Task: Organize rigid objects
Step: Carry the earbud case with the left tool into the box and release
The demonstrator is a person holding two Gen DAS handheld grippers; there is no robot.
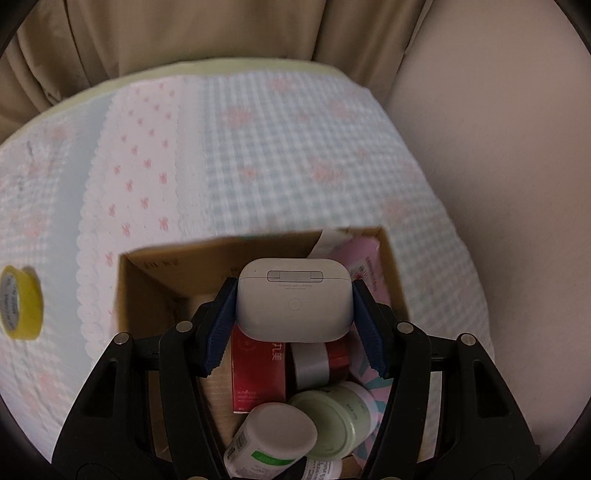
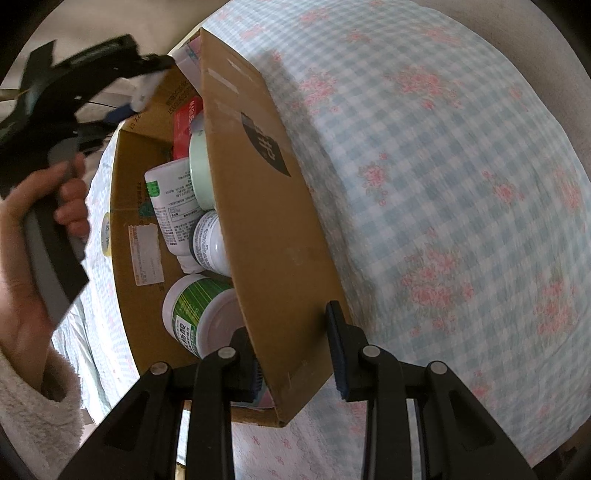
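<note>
My left gripper is shut on a white earbuds case and holds it above an open cardboard box. In the box lie a red carton, a pale green jar, a white bottle and a silver-red tin. In the right wrist view my right gripper straddles the box's near wall, one finger inside and one outside, apparently clamped on it. The left gripper with the case shows there above the box's far end.
A yellow tape roll lies on the checked, flowered tablecloth left of the box. Beige curtains hang behind the table. A green-labelled white tub and more bottles fill the box.
</note>
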